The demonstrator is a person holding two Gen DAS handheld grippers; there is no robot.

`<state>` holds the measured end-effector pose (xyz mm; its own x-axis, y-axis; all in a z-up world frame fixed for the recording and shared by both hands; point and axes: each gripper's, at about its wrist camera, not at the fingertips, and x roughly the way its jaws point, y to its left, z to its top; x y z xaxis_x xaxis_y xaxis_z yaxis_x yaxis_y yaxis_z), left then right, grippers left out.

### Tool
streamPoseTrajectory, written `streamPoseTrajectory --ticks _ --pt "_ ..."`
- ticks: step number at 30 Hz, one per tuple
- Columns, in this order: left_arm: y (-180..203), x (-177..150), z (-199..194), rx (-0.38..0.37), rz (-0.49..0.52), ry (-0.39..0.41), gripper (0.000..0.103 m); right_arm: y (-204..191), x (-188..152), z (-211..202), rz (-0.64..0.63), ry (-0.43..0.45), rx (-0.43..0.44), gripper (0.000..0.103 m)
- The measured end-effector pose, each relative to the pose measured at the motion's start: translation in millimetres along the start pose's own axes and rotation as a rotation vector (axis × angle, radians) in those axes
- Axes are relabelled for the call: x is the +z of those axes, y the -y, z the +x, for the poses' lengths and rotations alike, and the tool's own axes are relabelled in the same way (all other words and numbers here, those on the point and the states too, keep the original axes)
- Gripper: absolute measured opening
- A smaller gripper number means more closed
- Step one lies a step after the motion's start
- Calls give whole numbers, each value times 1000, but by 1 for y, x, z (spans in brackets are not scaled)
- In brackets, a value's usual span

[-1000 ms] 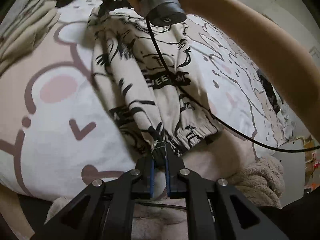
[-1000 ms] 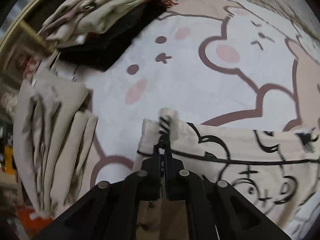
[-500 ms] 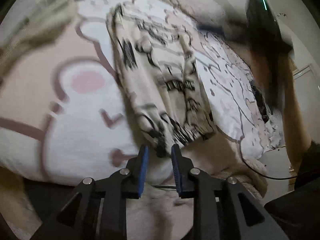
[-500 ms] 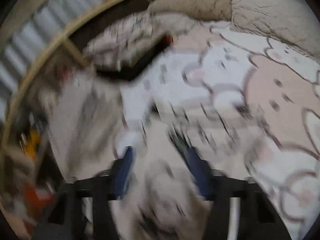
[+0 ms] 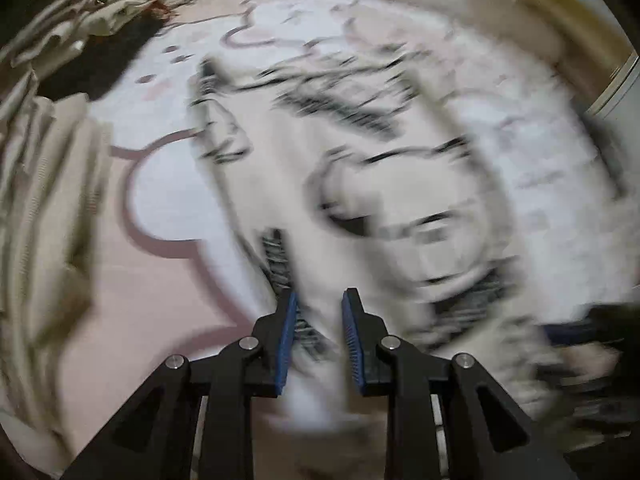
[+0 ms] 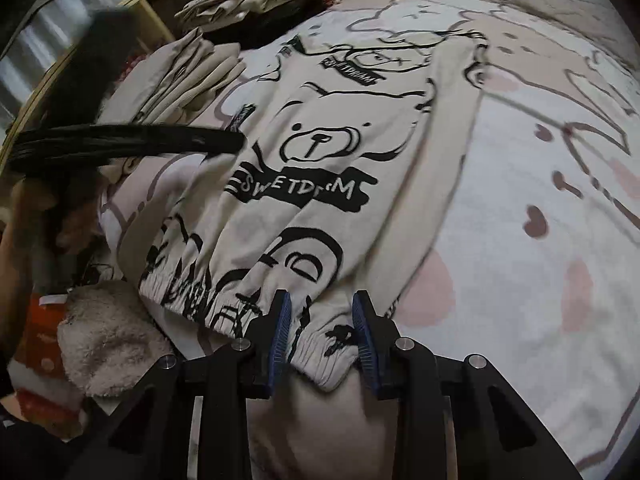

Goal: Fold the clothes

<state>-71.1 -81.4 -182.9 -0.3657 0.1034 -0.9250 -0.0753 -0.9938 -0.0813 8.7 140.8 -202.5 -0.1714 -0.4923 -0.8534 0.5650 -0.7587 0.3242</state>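
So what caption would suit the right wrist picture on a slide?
Open right claw straddling the elastic hem of a cream sweatshirt printed with black cartoon bears, laid flat on a pink-and-white bear-patterned bedspread.

You have a bed spread with a white-and-pink cartoon-bear blanket (image 6: 520, 184). On it lie a beige sweatshirt printed with black cartoons (image 6: 320, 168) at the near centre and folded beige ribbed clothes (image 6: 188, 68) at the far left.

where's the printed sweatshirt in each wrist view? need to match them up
Left wrist: printed sweatshirt fills the centre and right, heavily motion-blurred, above the open left gripper.
Right wrist: it lies flat across the centre, elastic hem between the open right gripper fingers.
Shared landmark: bear-print bedsheet.
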Motion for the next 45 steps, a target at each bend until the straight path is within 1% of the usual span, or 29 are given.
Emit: streamPoseTrajectory --ticks 1,3,5,7,8,9,11,12,13,15,17,20,23,24,25,26,27,29,32,35,39,40,41,42,43,45 --pt "-4 -3 -7 -2 5 19 24 5 -1 -3 29 1 14 32" --pt "-8 -13 -32 -34 31 83 24 28 -8 -6 192 -15 121 32" --pt "-2 -29 -57 -47 108 158 24 51 -15 -10 362 -31 234 33" --pt "12 -52 -78 -55 216 226 27 74 -22 -13 532 -48 347 33" --pt "21 -67 -87 -57 287 251 39 78 -26 -10 587 -53 384 33" --pt "28 -80 -91 -59 345 260 48 82 -30 -7 638 -58 417 34" --pt "40 -97 -93 -73 433 252 49 87 -37 1 725 -68 478 52" --pt "47 -102 -90 -84 457 236 49 89 -40 4 760 -73 504 68" --pt "52 -104 -86 -89 465 223 49 89 -42 6 780 -66 528 69" --pt "62 -107 -76 -94 469 203 49 86 -41 9 792 -56 519 69" --pt "68 -107 -70 -129 459 187 49 82 -38 13 798 -47 515 69" --pt "77 -112 -66 -160 488 174 49 71 -29 21 760 -64 508 69" --pt "86 -122 -65 -150 557 158 49 60 -21 27 711 -86 509 70" --pt "89 -127 -65 -129 585 165 52 57 -18 30 708 -96 522 69" --pt "92 -133 -66 -100 615 180 56 56 -17 33 715 -102 534 55" --pt "94 -138 -67 -69 645 201 56 56 -16 36 737 -113 558 42" --pt "98 -144 -69 -23 683 235 57 57 -17 39 789 -125 600 20" --pt "109 -155 -69 69 759 294 57 60 -20 46 898 -151 688 19" --pt "122 -163 -62 141 828 319 57 58 -19 41 941 -135 741 19" --pt "130 -168 -55 197 863 339 57 56 -17 34 979 -121 803 19" --pt "140 -168 -45 323 894 385 57 58 -14 28 1006 -115 843 19" --pt "140 -167 -44 333 894 392 57 58 -14 27 1013 -115 852 19" --pt "139 -166 -45 332 889 398 53 59 -14 27 1022 -116 860 19" --pt "137 -165 -46 331 884 403 32 59 -14 27 1026 -116 864 19" --pt "136 -164 -46 331 879 409 20 60 -15 27 1030 -116 867 19" --pt "134 -162 -47 329 869 421 19 62 -13 25 1006 -103 848 19"
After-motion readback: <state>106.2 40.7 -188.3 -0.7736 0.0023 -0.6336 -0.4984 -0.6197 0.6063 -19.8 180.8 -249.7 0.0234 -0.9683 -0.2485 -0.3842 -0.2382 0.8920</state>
